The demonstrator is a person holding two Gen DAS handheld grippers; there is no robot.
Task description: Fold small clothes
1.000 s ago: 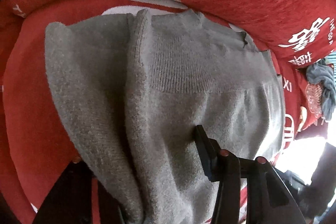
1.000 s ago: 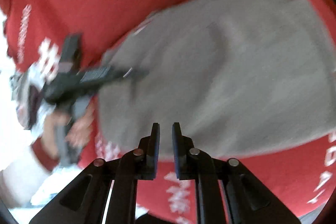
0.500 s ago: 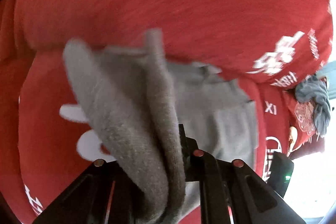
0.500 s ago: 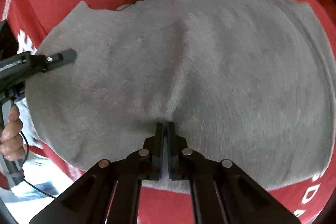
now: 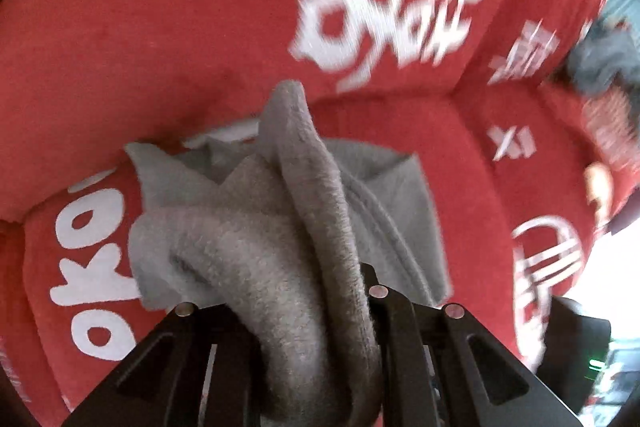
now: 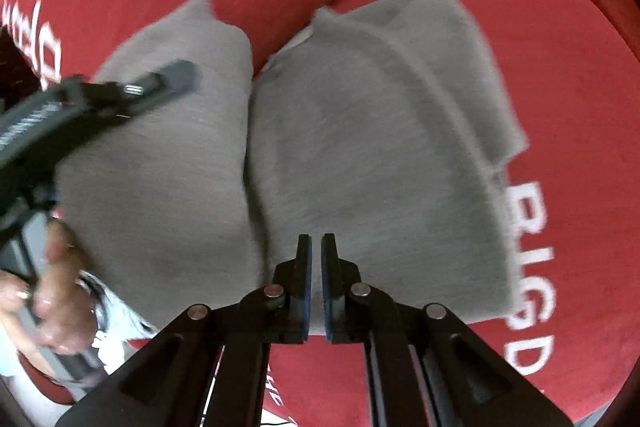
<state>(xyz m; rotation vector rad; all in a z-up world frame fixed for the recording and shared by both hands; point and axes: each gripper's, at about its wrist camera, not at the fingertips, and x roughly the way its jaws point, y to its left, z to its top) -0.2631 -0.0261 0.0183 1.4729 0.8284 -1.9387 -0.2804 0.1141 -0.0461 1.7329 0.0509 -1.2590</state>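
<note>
left gripper (image 5: 320, 307): fingers clamped on cloth | right gripper (image 6: 316, 267): fingers closed

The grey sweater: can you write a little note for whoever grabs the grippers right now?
Left gripper: shut on a bunched fold of the grey sweater, lifted.
Right gripper: shut, pinching the sweater's near edge, it seems.
The sweater lies on the red blanket, one side partly folded in.
Done: first fold under way.
Left: lay the lifted side flat, finish folding, smooth.
</note>
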